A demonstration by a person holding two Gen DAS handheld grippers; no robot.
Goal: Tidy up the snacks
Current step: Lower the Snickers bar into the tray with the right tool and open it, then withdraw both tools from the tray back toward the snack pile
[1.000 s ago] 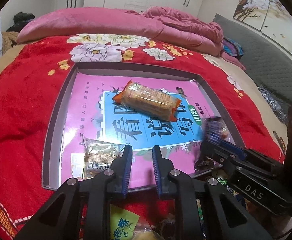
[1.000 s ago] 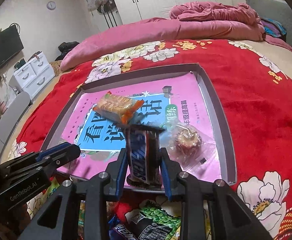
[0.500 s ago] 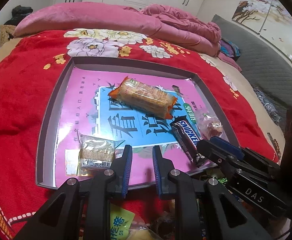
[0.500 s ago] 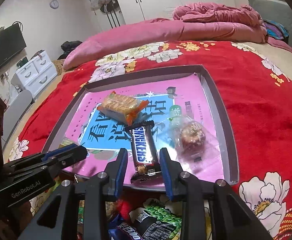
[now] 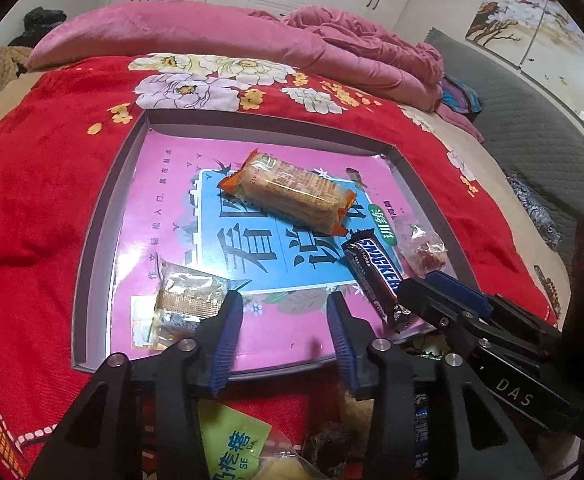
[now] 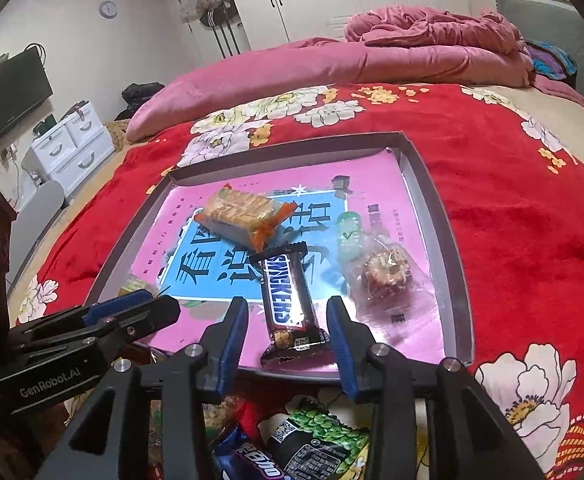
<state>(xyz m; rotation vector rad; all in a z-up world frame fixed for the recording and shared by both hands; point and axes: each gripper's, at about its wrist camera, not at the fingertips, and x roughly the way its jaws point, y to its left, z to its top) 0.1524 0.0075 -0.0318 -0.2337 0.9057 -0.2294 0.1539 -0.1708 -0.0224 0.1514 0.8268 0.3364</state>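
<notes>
Right gripper point(image 6: 287, 330) fingers just opened, apart, not pressing Snickers bar point(image 6: 289, 304) lying between them in tray point(image 6: 450, 264) on bed. Left gripper point(image 5: 281, 334) fingers just opened, empty. Only left wrist view shows wafer packet point(image 5: 189, 300) clearly, beside left finger; right wrist view shows green packet point(image 6: 324, 440) below tray.

Snickers bar point(image 6: 289, 304) lies flat in tray point(image 6: 452, 264)
</notes>
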